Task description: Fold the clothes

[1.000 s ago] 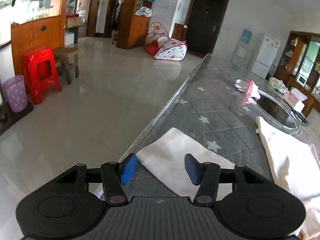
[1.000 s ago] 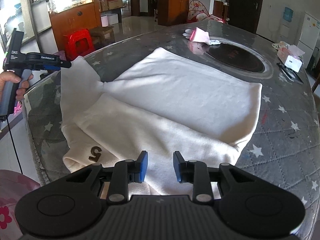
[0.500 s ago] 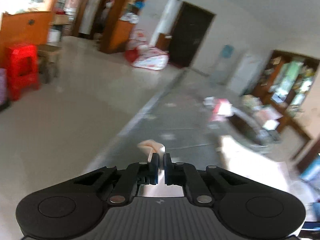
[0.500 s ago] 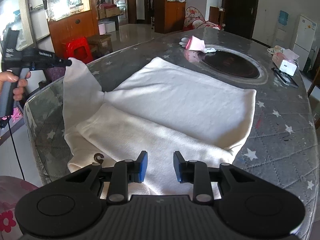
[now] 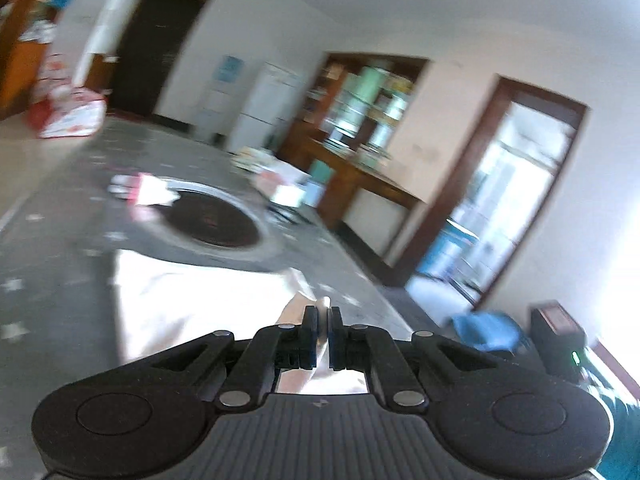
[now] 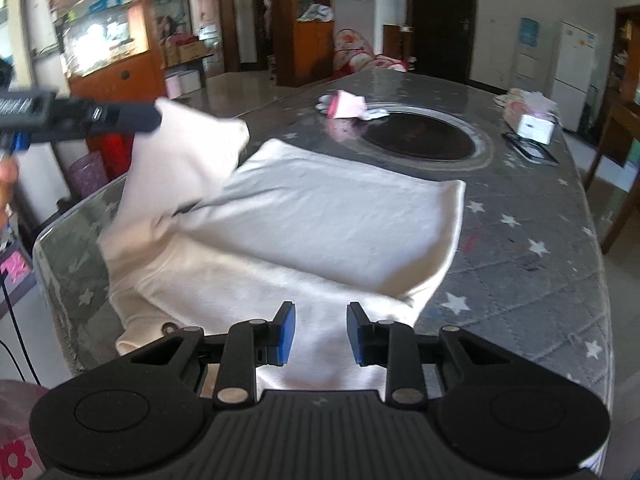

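My right claw (image 6: 321,334) hangs with its blue pads parted and nothing between them, low over the near edge of the white garment (image 6: 320,216). That garment lies spread across the grey star-patterned tabletop (image 6: 532,240), its near layer folded over. My left claw (image 5: 322,326) is pinched tight on a corner of the same cloth; seen from the right wrist, it holds that corner lifted above the tabletop's left side. Beyond the garment sits a dark round inset (image 6: 418,140), with a pink-and-white item (image 6: 346,105) just beside its rim.
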Demonstrator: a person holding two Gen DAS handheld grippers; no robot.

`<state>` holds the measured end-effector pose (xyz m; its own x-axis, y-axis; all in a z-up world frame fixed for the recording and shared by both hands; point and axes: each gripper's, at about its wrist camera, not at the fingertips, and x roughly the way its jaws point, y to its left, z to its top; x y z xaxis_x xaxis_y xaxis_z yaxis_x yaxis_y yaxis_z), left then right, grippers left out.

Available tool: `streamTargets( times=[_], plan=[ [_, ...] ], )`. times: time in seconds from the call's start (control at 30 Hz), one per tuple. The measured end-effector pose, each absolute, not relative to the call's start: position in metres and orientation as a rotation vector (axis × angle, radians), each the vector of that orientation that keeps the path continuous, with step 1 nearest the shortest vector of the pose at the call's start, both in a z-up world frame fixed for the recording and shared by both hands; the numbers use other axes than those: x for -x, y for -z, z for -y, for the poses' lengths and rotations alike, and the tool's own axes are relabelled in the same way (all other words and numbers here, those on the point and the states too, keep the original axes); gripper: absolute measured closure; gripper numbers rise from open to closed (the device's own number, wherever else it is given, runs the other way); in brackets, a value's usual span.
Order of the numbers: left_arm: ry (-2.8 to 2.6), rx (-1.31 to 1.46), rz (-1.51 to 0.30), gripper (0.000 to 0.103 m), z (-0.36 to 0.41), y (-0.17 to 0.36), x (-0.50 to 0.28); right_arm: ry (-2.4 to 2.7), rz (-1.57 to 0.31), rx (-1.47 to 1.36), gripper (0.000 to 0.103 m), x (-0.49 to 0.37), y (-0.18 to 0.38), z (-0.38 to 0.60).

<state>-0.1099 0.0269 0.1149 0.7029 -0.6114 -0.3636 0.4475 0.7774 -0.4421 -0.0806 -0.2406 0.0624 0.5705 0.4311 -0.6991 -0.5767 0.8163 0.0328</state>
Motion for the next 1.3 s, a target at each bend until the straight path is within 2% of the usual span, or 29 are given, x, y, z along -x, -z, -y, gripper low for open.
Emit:
streamTargets(
  times=[0.2,0.37,0.6,0.73,0.8,0.87,0.97,1.07,1.17,1.23,1.3],
  plan=[
    [0.712,0.216,-0.626,0.095,0.019,-0.089,0.106,-0.547,-0.766,0.168,0.075,0.076,-0.063,0.256],
    [0.734,0.157,-0.665,0.091,0.014,-0.079,0.115,-0.543,-0.771,0.143,0.076,0.073,-0.062,0.258],
    [0.565,0.073,-0.670,0.070,-0.039,-0.070,0.136,-0.613,-0.827,0.130,0.076,0.071,-0.055,0.247],
    [0.469,0.062,-0.701,0.068,-0.070,-0.060,0.146,-0.635,-0.872,0.160,0.076,0.075,-0.044,0.239],
    [0.446,0.060,-0.713,0.060,-0.080,-0.055,0.153,-0.638,-0.872,0.169,0.076,0.076,-0.044,0.238],
    [0.442,0.055,-0.722,0.059,-0.084,-0.050,0.158,-0.641,-0.871,0.178,0.075,0.076,-0.044,0.236],
    [0.453,0.031,-0.731,0.059,-0.083,-0.045,0.164,-0.645,-0.871,0.192,0.077,0.077,-0.044,0.234],
    [0.458,-0.010,-0.727,0.059,-0.075,-0.039,0.161,-0.649,-0.871,0.205,0.090,0.078,-0.043,0.232],
    [0.467,-0.022,-0.714,0.061,-0.072,-0.035,0.161,-0.653,-0.871,0.219,0.095,0.079,-0.043,0.230],
    [0.466,-0.022,-0.713,0.075,-0.071,-0.034,0.160,-0.653,-0.850,0.236,0.096,0.080,-0.047,0.228],
    [0.455,-0.035,-0.715,0.094,-0.070,-0.032,0.158,-0.647,-0.790,0.284,0.096,0.084,-0.059,0.224]
  ],
)
